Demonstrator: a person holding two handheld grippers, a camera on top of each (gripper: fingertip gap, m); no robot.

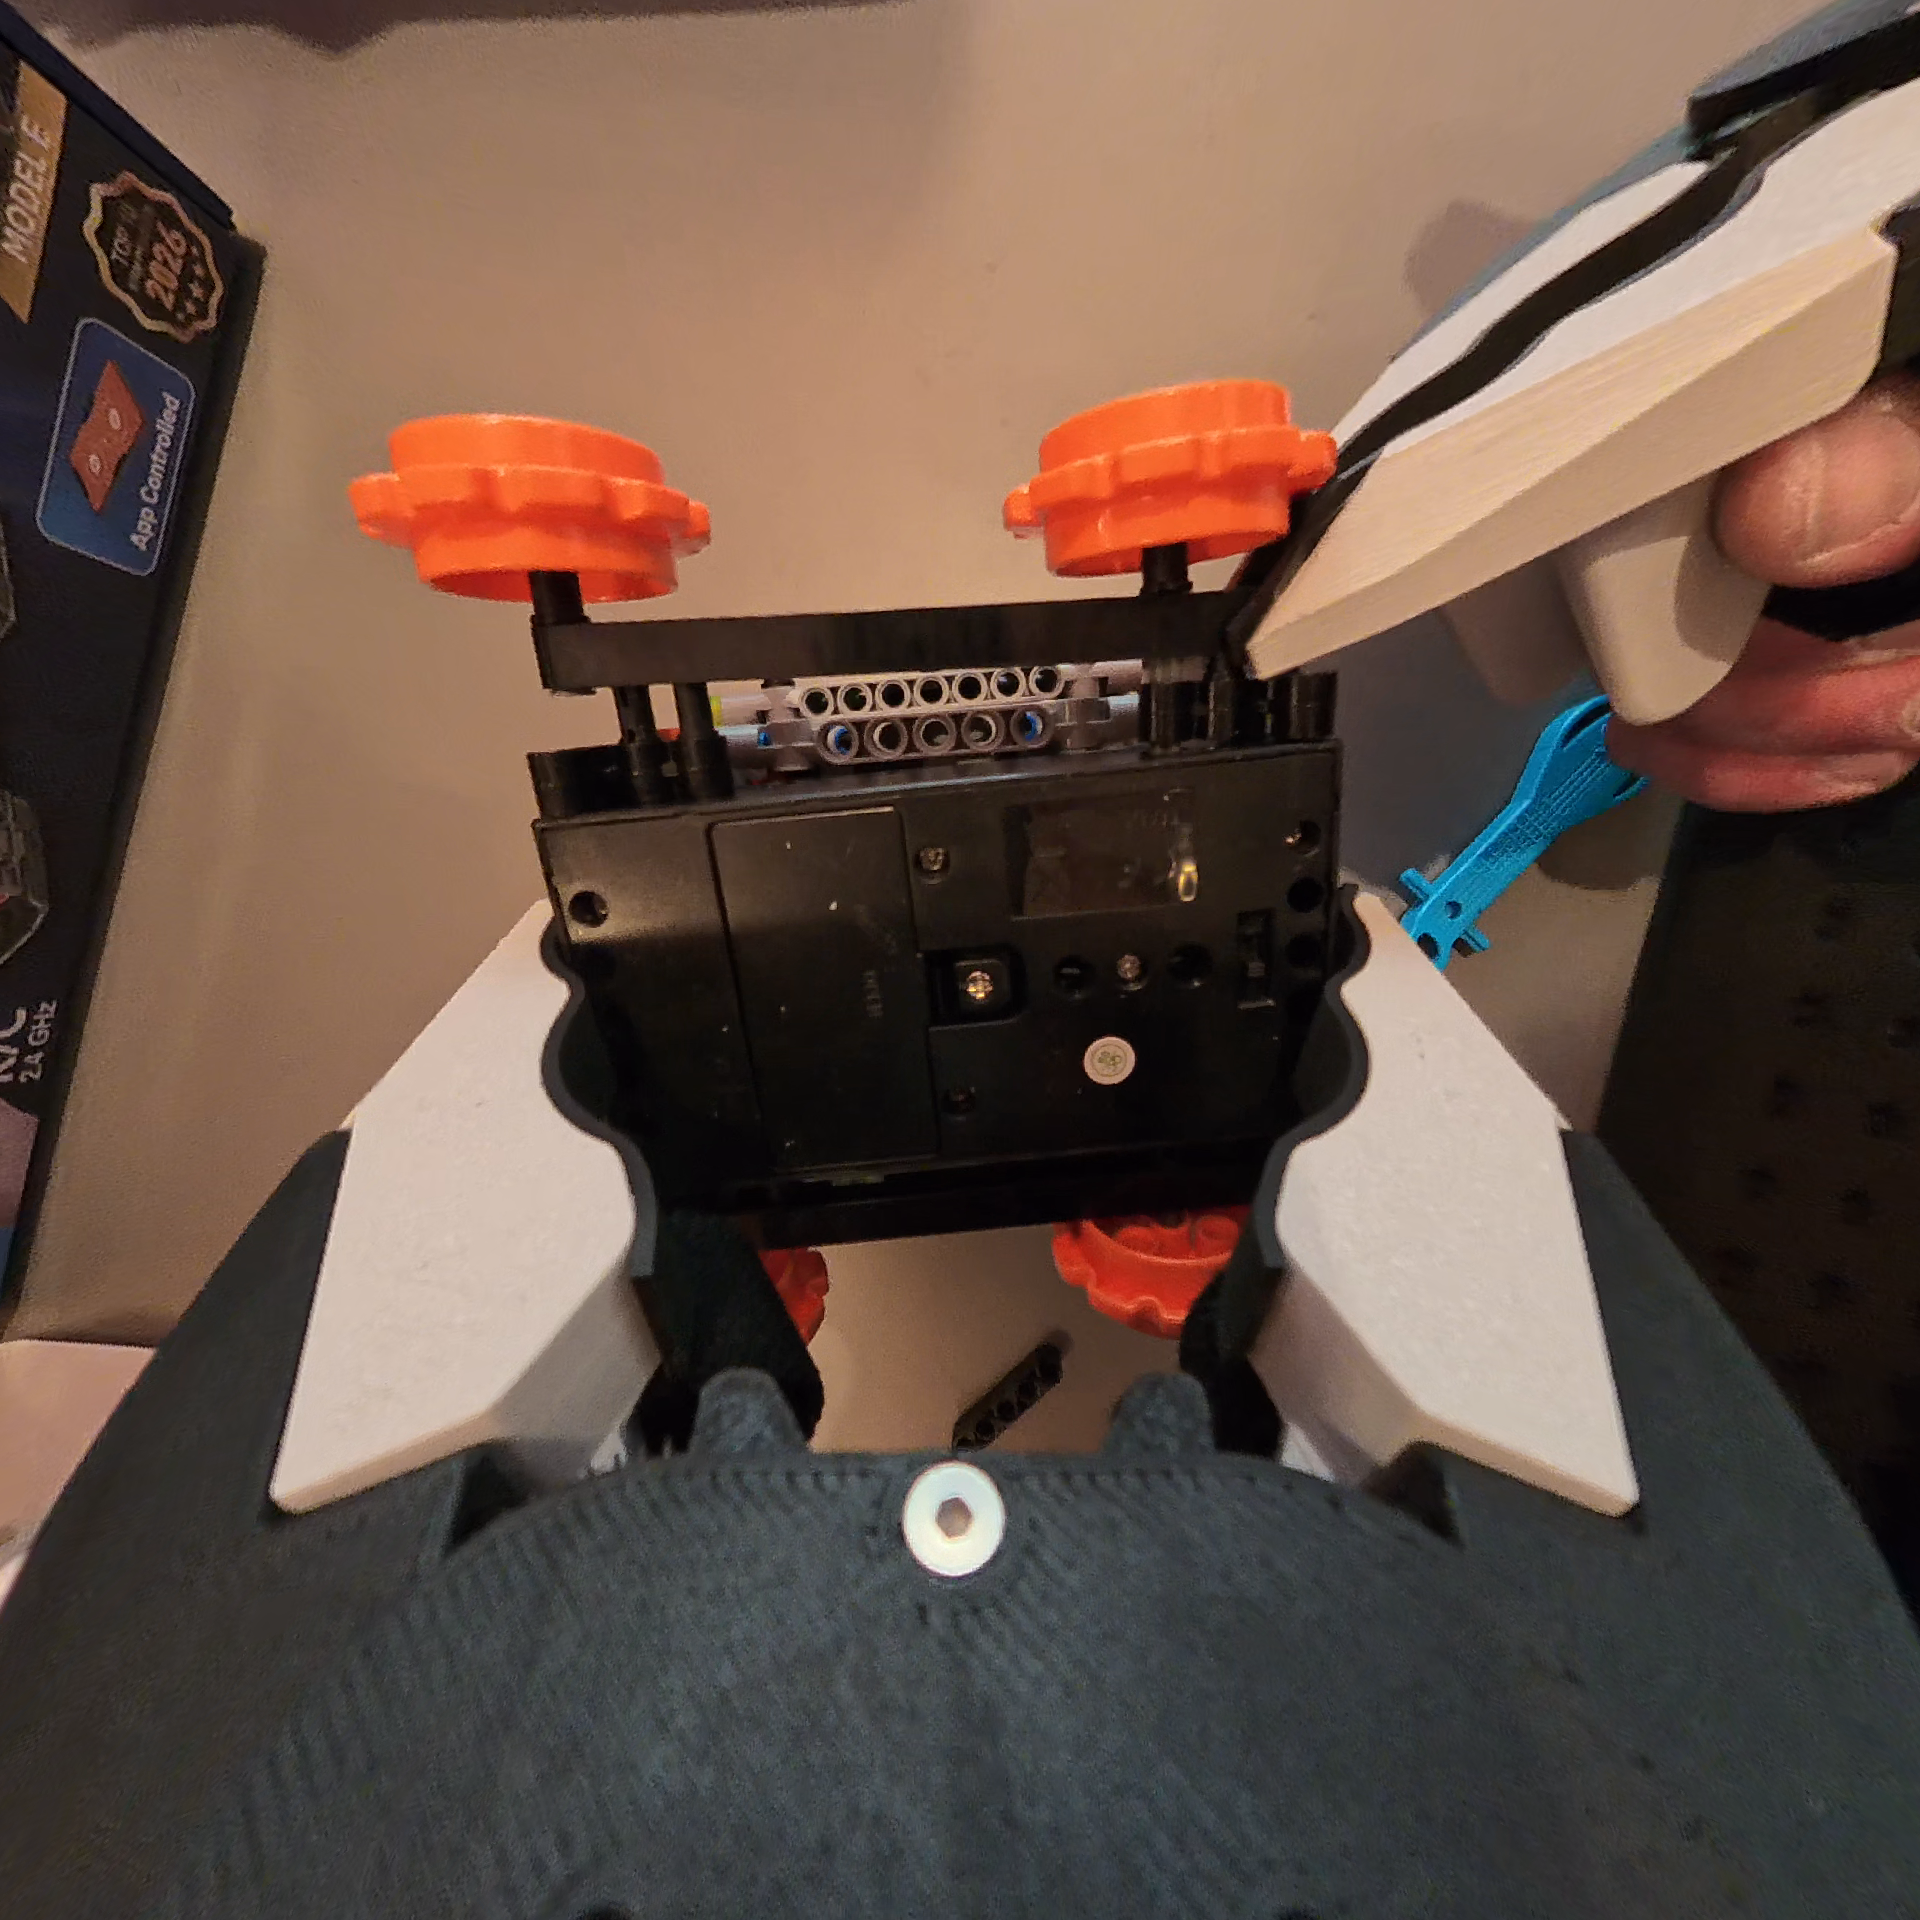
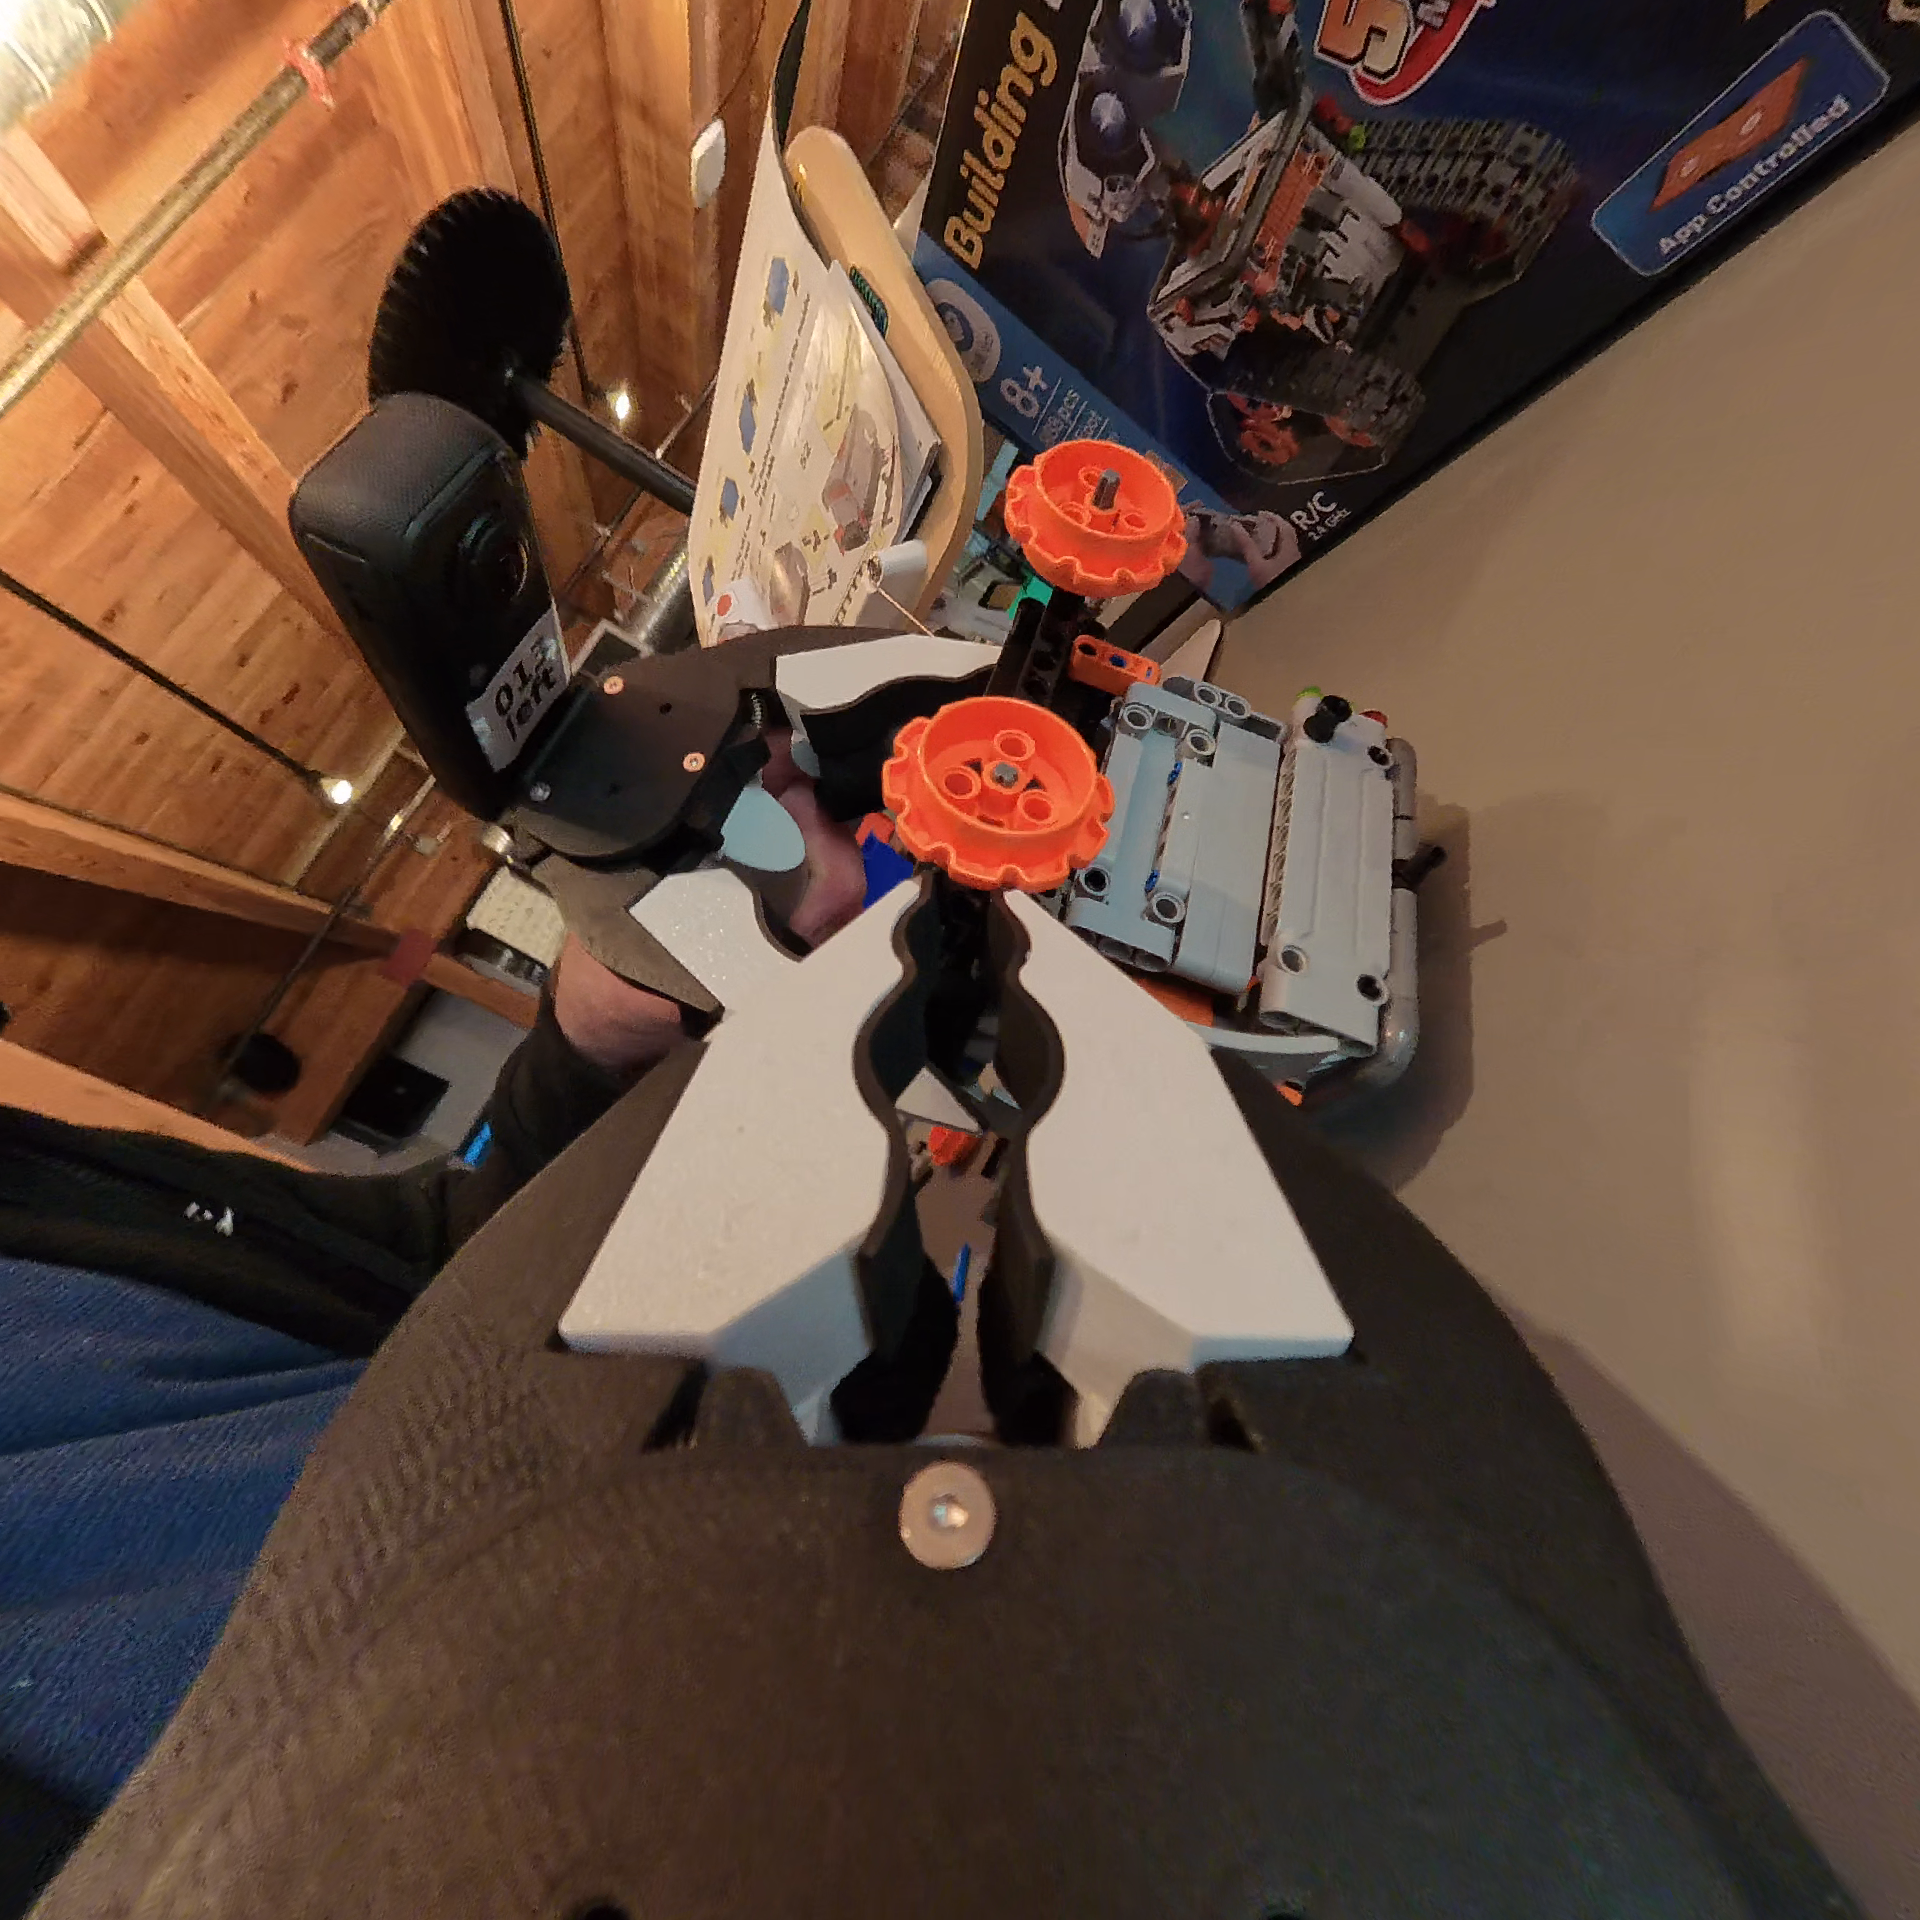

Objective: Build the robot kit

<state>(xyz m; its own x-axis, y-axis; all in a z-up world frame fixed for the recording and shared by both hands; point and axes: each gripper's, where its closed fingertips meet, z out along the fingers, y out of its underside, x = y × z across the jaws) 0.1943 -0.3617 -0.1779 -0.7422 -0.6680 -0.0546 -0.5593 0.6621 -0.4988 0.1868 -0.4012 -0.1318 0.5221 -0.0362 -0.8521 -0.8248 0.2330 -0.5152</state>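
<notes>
Left claw was clamped on the black body of a brick-built model, fingers pressed to both its sides, holding it up off the beige table. Two orange wheels stood on black axles along the model's far edge, joined by a black beam.

Right claw was nearly closed on the black axle stub just under the near orange wheel; its tips met the beam's end.

A blue plastic tool was tucked in the right hand. A dark printed box stood against the table's edge; a loose black beam lay below.
</notes>
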